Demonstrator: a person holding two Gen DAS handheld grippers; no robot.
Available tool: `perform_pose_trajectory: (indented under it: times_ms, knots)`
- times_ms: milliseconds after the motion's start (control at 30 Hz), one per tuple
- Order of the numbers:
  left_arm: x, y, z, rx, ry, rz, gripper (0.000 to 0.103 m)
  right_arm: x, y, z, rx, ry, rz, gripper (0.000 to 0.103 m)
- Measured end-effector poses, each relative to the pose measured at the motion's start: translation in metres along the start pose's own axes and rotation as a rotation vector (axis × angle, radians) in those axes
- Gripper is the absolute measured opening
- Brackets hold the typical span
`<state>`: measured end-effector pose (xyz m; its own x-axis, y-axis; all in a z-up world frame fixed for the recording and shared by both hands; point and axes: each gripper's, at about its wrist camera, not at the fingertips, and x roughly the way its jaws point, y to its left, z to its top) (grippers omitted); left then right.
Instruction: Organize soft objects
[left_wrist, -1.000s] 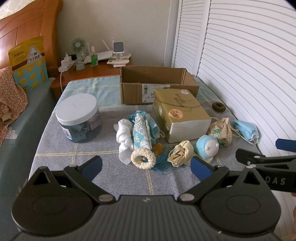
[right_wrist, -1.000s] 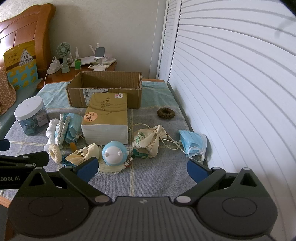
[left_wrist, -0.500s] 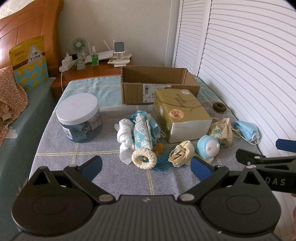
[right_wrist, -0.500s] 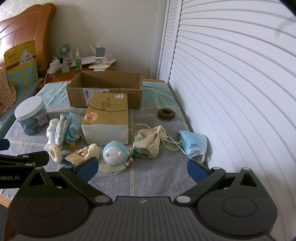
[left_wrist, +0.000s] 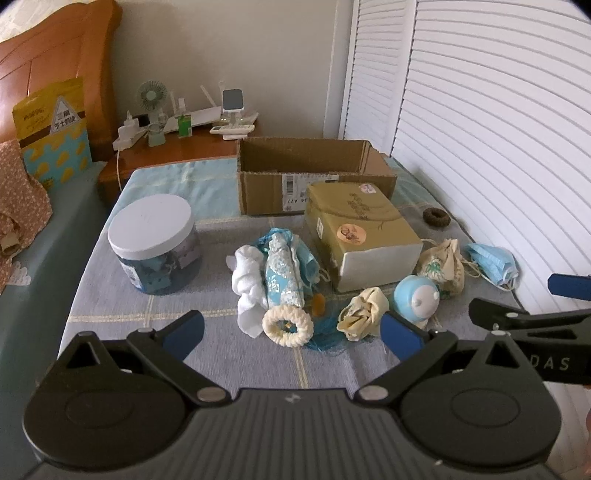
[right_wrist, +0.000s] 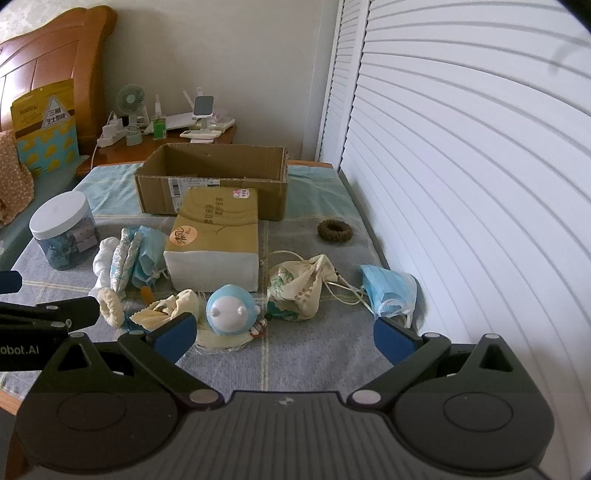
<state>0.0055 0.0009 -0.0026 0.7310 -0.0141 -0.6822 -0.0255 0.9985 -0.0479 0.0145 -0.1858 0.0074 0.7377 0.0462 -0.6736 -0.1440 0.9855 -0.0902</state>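
Soft objects (left_wrist: 284, 280) beyond spread jaws, left gripper (left_wrist: 291, 330), right gripper (right_wrist: 284, 332)

The cardboard box (right_wrist: 211, 181) shows only its rim and front wall, its floor out of sight. The tissue pack (right_wrist: 214, 240) in front of that box covers the lower middle of its front wall. Left of that box, the jar (left_wrist: 155, 243) holds dark blue contents too murky to name. Behind the box, the small items on the nightstand (left_wrist: 177, 147) blur together. The right gripper (left_wrist: 532, 314) is cut off by the right edge of the left wrist view.
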Motion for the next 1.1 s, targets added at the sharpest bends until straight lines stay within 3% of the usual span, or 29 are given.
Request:
perform_pose_trajectory:
  times_ms: [333,767,867,1100]
  knots:
    - [0.008,0.005,-0.002,0.068,-0.038,-0.041,0.101,0.011,0.009,-0.002,-0.061,-0.017,0.019,0.103]
    - [0.037,0.021,-0.016,0.041,-0.029,-0.126,0.100,0.038,0.010,-0.015,-0.148,-0.013,0.064,0.103]
    - [0.044,0.021,-0.019,0.059,-0.029,-0.132,0.095,0.045,0.007,-0.018,-0.144,-0.010,0.085,0.103]
    - [0.062,0.025,-0.022,0.071,-0.018,-0.148,0.072,0.057,0.006,-0.024,-0.156,0.003,0.113,0.103]
